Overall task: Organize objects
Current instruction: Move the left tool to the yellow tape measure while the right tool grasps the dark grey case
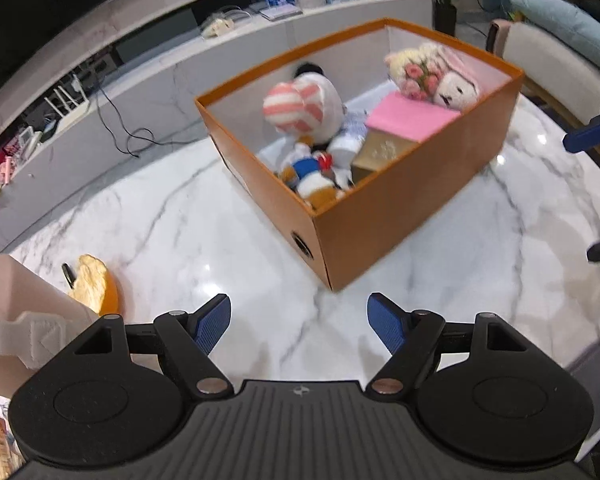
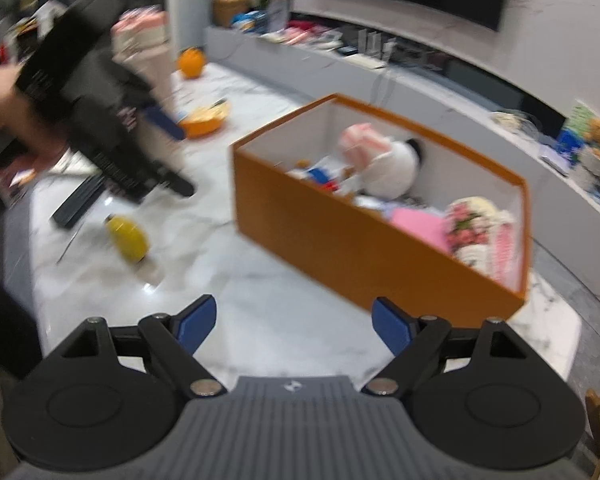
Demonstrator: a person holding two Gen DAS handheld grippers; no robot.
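Over the marble counter (image 1: pixel 172 216), both sets of jaws are standing wide apart with nothing between them. The left gripper (image 1: pixel 299 322) is hovering above bare marble, pointing down toward the near corner of the orange box (image 1: pixel 400 208). The right gripper (image 2: pixel 294 320) is hanging over the counter too, empty, angled at the long side of the same box (image 2: pixel 340 236); this view is blurred.

The box is sitting open on the counter, just ahead of both grippers. Inside it are lying a white plush with a pink-striped part (image 1: pixel 300 104), a small duck-like plush in blue (image 1: pixel 312 176) at the near end, a gold carton (image 1: pixel 380 152) with a pink sheet (image 1: pixel 408 116) on top, and a cream plush with pink flowers (image 1: pixel 424 72) at the far end. A round hole (image 1: pixel 302 244) is showing in the box's short end.

Outside the box, to the left, a yellow-and-orange thing (image 1: pixel 94 288) is resting on the counter, apart from the box; what it is I cannot tell. From the right view a yellow bottle-like thing (image 2: pixel 128 238) is lying on the marble, well apart from the box, with an orange round thing (image 2: pixel 191 63) farther back. A hand (image 2: pixel 4 100) is holding the left gripper's black body up at the left side of that view. A beige sleeve (image 1: pixel 28 308) is showing beside the left gripper.
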